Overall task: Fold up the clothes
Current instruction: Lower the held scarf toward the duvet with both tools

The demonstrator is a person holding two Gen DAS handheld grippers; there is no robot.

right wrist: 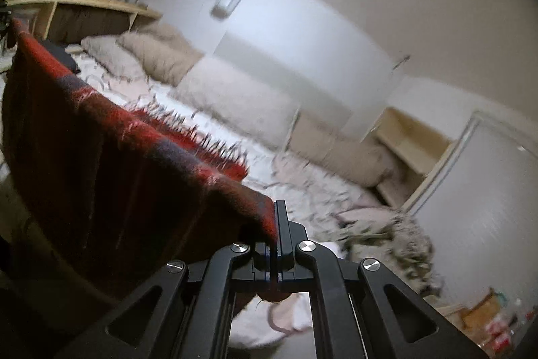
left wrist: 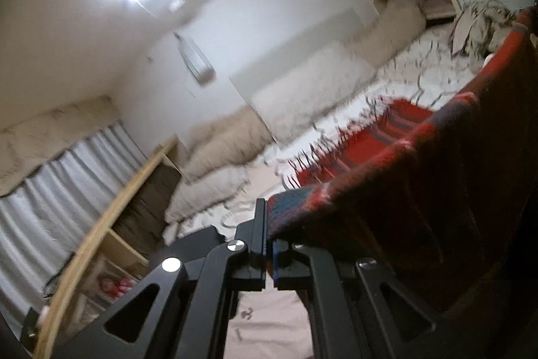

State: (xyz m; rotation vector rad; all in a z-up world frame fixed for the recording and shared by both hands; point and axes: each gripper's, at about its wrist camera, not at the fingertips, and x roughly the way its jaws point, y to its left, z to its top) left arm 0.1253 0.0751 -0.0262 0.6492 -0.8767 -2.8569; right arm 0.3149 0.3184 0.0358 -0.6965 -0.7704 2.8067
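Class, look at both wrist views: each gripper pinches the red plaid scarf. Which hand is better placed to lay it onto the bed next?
Neither clearly: the left gripper and right gripper each clamp the red plaid scarf, stretched above the bed. Probably both lower together.

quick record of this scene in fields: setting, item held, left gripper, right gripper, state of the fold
setting: bedroom, bed with patterned cover and pillows
item held: red plaid scarf with fringe
left gripper: shut on one scarf corner
right gripper: shut on the other corner
state of the fold: scarf raised and stretched between both grippers, fringed end draped on bed
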